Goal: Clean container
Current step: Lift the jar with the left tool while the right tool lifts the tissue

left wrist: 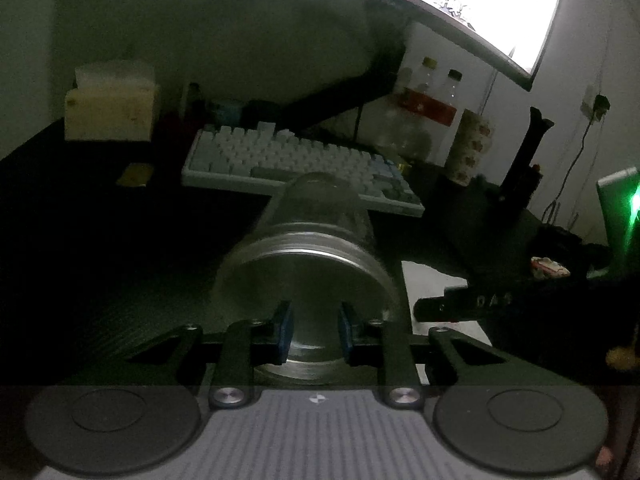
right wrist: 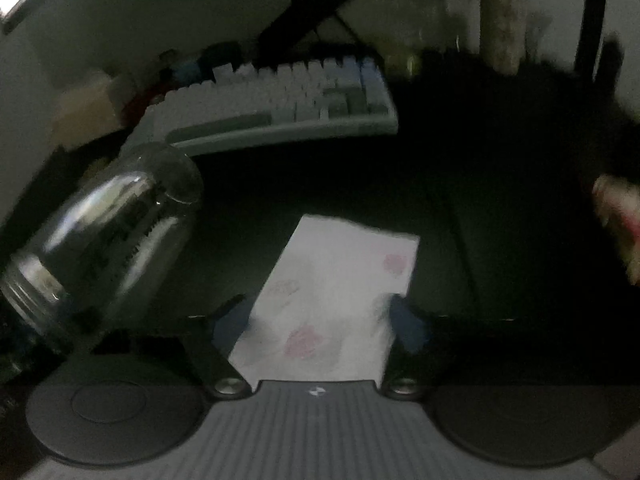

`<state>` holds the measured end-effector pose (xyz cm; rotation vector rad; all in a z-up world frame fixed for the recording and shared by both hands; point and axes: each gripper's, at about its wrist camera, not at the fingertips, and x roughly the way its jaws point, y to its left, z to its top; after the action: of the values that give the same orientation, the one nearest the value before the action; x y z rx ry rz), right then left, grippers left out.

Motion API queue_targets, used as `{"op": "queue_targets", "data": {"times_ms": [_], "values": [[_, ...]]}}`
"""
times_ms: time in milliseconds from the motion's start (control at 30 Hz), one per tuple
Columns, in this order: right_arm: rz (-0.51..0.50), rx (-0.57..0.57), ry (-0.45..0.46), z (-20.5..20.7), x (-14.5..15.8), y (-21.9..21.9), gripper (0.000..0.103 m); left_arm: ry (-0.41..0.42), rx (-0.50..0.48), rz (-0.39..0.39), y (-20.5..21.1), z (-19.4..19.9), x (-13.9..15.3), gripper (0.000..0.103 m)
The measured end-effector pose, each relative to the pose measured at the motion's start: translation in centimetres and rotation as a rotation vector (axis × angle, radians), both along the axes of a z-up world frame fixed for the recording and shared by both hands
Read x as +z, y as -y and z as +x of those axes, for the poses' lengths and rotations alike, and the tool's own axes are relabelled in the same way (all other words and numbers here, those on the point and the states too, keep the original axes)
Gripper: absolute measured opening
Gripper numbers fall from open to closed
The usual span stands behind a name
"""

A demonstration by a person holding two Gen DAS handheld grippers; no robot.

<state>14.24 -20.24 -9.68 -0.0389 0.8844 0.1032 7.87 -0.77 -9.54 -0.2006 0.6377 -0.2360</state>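
Observation:
A clear glass jar [left wrist: 304,240] hangs tilted above the dark desk, its threaded mouth facing the left wrist camera. My left gripper [left wrist: 314,332] is shut on the lower rim of that mouth, with its blue pads [left wrist: 282,332] close together. From the right wrist view the jar [right wrist: 120,232] slants at the left, base uppermost. A white tissue [right wrist: 336,280] printed with pink flowers lies flat on the desk. My right gripper [right wrist: 318,322] stands over its near end with the jaws wide apart, one on each side of the tissue. That view is blurred. The tissue [left wrist: 432,284] also shows right of the jar.
A pale keyboard [left wrist: 296,160] lies across the desk behind the jar, under a bright monitor [left wrist: 480,0]. A tissue box [left wrist: 112,108] stands at the back left. Bottles [left wrist: 436,92] and a patterned cup [left wrist: 470,148] stand at the back right. The room is dim.

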Motion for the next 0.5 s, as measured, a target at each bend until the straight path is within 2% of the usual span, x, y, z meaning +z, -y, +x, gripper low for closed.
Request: {"op": "queue_targets", "data": {"times_ms": [33,167,400,500], "values": [[-0.009,0.022,0.008,-0.2,0.0,-0.1,0.004,0.001,-0.002,0.001,0.0,0.0,-0.1,0.021],[0.074,0.054,0.029,-1.1,0.7,1.5,0.004,0.008,-0.007,0.012,0.3,-0.1,-0.1,0.021],[0.354,0.053,0.165,-4.1,4.5,7.9,0.004,0.059,-0.036,0.059,2.3,-0.9,0.5,0.020],[0.382,0.057,0.183,-4.4,5.2,9.2,0.004,0.055,-0.054,0.065,3.5,-0.6,0.3,0.020]]}}
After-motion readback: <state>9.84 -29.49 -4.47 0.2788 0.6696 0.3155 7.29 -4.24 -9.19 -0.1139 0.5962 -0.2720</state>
